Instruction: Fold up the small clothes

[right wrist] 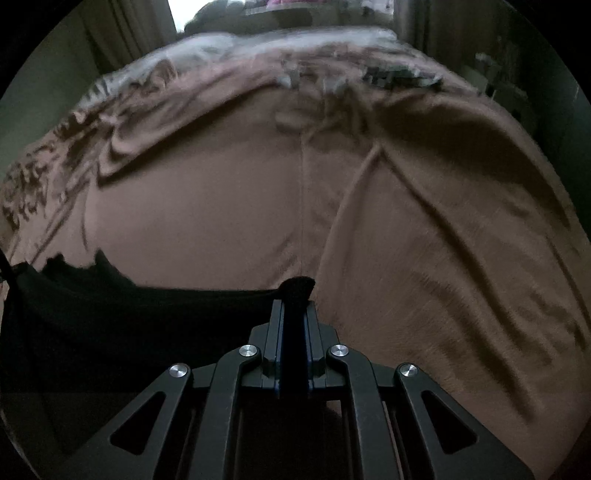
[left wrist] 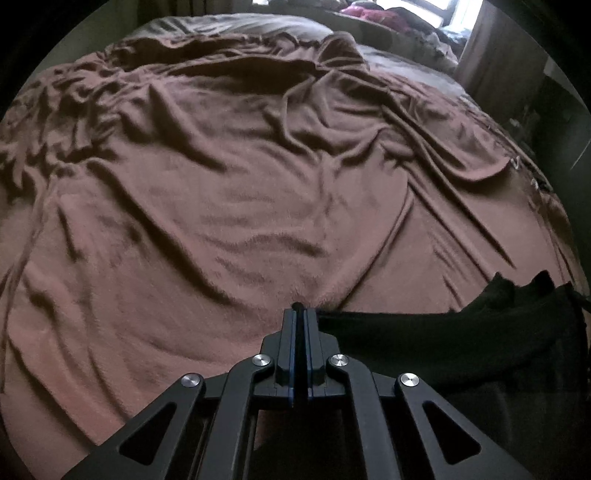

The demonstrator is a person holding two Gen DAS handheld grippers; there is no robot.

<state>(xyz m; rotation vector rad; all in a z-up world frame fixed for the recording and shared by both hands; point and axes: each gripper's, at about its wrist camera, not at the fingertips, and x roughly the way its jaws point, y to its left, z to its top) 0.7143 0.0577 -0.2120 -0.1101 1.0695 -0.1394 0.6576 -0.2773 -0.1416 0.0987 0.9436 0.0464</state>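
Observation:
A black garment (left wrist: 461, 336) hangs stretched between my two grippers above a bed. In the left wrist view it runs from the fingertips off to the right; my left gripper (left wrist: 299, 310) is shut on its corner, a small black tuft poking out past the tips. In the right wrist view the same black garment (right wrist: 129, 317) spreads to the left, and my right gripper (right wrist: 294, 301) is shut on its other corner, a thick wad of cloth filling the jaws. The lower part of the garment is lost in shadow under both grippers.
A wrinkled pinkish-brown blanket (left wrist: 221, 203) covers the bed beneath, also seen as the blanket (right wrist: 406, 240) in the right wrist view. Pillows (left wrist: 236, 33) lie at the head. A bright window (left wrist: 465, 14) and piled clothes (left wrist: 369, 14) stand beyond; a curtain (right wrist: 122, 29) hangs behind.

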